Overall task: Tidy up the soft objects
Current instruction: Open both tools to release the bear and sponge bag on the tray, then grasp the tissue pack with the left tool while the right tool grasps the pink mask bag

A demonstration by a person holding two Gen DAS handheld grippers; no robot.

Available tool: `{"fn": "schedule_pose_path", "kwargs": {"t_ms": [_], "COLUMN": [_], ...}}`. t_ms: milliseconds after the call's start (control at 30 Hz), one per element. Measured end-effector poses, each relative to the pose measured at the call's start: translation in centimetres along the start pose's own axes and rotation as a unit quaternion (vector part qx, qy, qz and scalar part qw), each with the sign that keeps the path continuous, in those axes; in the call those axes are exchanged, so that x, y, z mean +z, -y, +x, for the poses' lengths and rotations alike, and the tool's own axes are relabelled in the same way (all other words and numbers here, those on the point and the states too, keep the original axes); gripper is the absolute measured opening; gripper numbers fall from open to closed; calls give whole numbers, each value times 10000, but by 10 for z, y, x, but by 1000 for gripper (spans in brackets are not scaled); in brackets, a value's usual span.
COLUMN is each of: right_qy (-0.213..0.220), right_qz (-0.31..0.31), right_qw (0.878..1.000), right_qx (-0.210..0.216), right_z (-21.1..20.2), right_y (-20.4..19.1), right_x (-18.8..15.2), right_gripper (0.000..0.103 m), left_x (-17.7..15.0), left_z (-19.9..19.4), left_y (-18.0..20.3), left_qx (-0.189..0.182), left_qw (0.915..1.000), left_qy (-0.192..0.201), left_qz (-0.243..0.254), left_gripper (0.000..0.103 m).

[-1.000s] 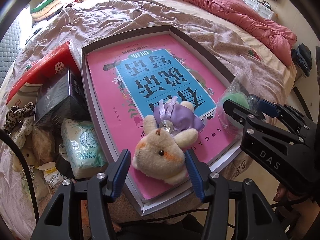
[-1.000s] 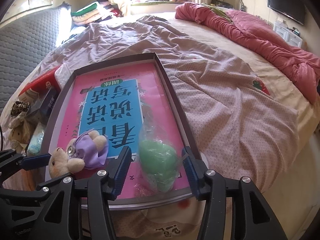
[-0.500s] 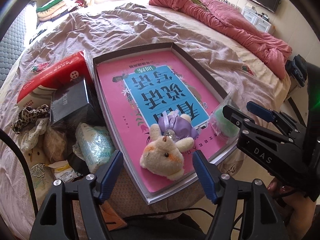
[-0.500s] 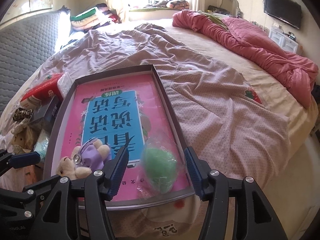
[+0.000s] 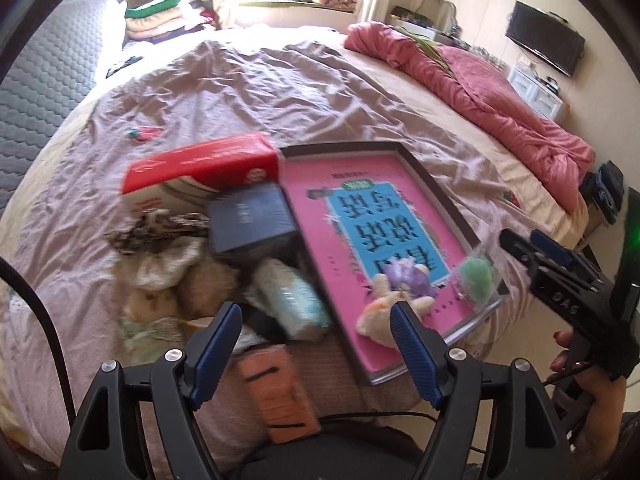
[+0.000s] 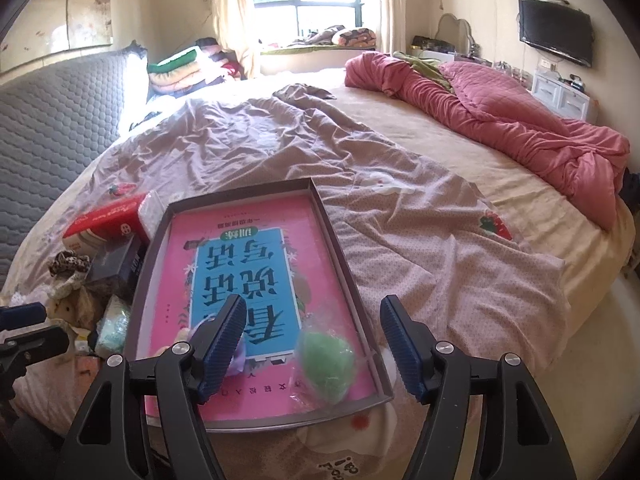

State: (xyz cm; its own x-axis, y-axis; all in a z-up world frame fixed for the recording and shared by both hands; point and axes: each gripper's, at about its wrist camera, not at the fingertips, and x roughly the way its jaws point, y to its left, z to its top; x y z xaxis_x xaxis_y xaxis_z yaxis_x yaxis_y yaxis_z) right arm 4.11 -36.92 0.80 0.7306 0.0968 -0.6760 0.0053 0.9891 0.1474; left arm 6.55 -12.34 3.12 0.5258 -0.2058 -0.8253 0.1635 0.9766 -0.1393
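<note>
Nearest the left wrist camera, the left gripper stands with its blue pads spread wide and nothing between them; its jaws have just been opening. Through the gap lies a pale tissue pack, and at six o'clock an orange packet sits at the bed's edge. At three o'clock the plush bunny, in a purple dress, lies on the near end of the pink book inside the shallow grey tray. Just beside it, toward four o'clock, rests the green sponge in a clear bag.

In the right wrist view the right gripper is likewise spread, its jaws just opened, with the green sponge lying free below the gap, touching neither pad. A hand holds that gripper's grip.

Toward ten o'clock from the tray sit a dark box, a leopard-print scrunchie and a red-and-white carton. Farther off, a rumpled mauve sheet covers the bed, and a pink quilt lies bunched at one o'clock.
</note>
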Motion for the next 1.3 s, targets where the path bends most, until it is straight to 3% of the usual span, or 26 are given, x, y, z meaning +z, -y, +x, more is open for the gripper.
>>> {"fn": "schedule_pose_path", "kwargs": {"t_ms": [233,400,700,1000,1300], "right_qy": [90,-219,-795,-1574,-2303], "right_qz": [-191,-588,-1091,-1562,-1908], "right_qw": [9971,9889,9718,9547,9397], "right_qx": [732,1349,1932,1985,1657], "right_z": [-20,-20,-13,8,41], "right_y": [-39,-85,-146,-185,-222], "right_x": [12,3,-24,-50,-74], "right_gripper": [73,73,73,73,73], "left_x": [-3,-15,-35,-51,-62], "left_z": [-25,-35,-31,0,43], "left_y": [-75,-125,-170,-163,-160], "left_qx": [285,611,681,619,700], "left_qw": [9967,9912,9851,9858,9814], "left_qy": [179,225,93,-288,-764], "left_qz": [-734,-1156,-1578,-1535,-1613], "left_gripper": [76,76,76,76,76]}}
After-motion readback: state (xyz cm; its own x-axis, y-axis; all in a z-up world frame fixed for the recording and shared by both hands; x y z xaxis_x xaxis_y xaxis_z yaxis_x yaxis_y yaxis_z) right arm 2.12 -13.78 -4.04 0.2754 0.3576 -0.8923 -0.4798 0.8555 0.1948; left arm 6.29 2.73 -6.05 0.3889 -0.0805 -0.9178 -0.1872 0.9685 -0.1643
